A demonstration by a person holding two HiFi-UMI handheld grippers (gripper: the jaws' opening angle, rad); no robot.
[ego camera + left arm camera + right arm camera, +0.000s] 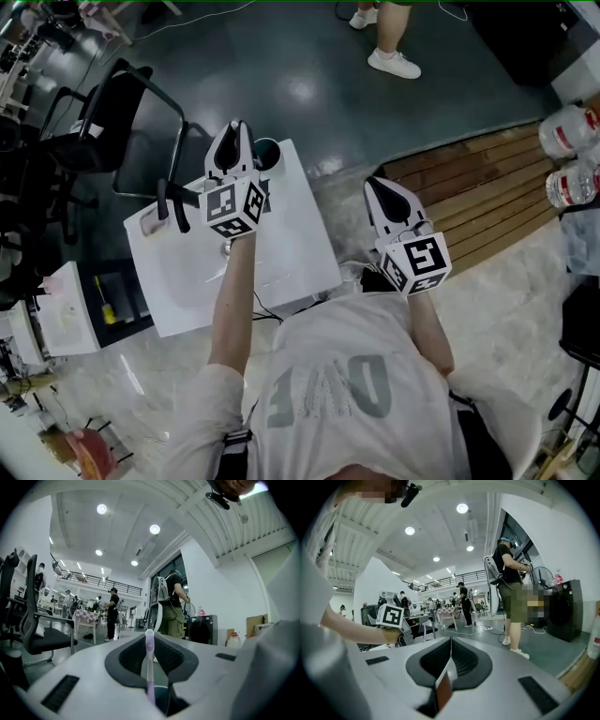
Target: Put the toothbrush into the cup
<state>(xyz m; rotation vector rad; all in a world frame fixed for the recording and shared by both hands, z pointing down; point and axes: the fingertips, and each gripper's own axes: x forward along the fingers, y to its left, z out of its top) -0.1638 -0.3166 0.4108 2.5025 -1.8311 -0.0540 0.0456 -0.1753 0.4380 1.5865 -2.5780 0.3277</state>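
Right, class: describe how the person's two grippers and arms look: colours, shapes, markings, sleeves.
Both the left gripper and right gripper are white, tapering shells with black ribbed pads inside the fingers. Each carries a cube of black-and-white square markers at the wrist. The arms are bare below the short sleeves of a pale T-shirt with grey lettering.

Left gripper [236,127] jaws gripping — right gripper [374,185] jaws together.

Slim lilac toothbrush [149,663] stands upright, close beside the dark, open-topped cup [268,150]
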